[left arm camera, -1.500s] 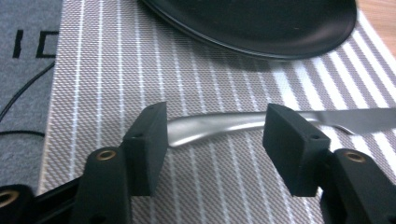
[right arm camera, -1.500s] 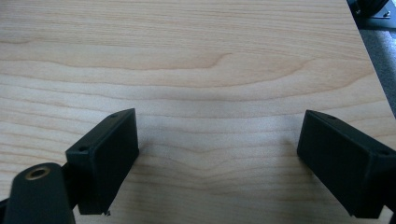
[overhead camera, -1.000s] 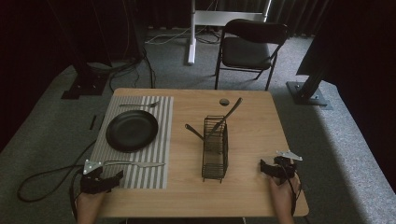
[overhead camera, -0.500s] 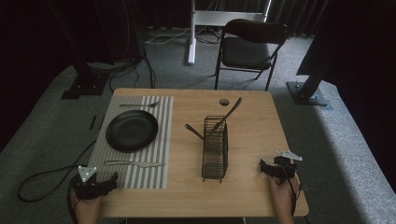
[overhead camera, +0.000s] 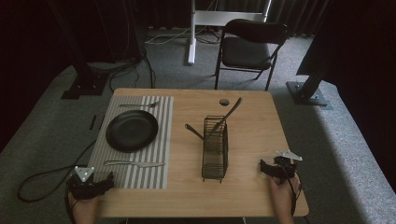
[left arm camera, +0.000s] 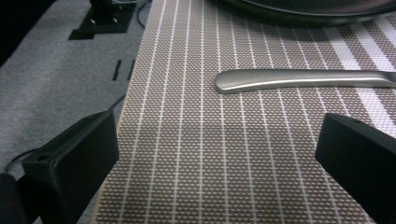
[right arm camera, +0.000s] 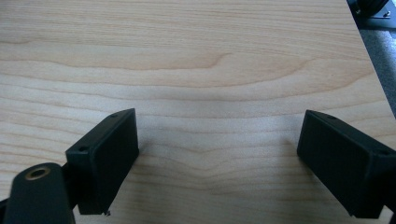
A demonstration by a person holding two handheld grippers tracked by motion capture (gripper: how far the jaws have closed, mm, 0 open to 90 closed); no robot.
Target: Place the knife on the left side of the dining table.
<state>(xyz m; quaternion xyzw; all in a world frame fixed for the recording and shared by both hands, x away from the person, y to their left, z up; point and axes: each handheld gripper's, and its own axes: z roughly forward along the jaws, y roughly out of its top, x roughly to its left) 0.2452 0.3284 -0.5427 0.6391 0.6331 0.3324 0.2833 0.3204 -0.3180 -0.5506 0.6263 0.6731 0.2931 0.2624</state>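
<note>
A striped placemat lies on the left of the wooden table and carries a black plate. A fork lies beyond the plate, and a silver utensil lies on the near side. My left gripper is at the front left corner, open and holding nothing. In the left gripper view, its jaws stand wide over the placemat, short of the utensil's handle. My right gripper rests open at the front right over bare wood.
A black wire caddy stands mid-table with a couple of utensils leaning out of it. A small dark disc lies near the far edge. Beyond the table stands a folding chair. Cables trail on the grey carpet at left.
My left gripper has drawn back toward the person and to the left, off the placemat's near end to the table's front left corner. The right gripper has stayed put.
</note>
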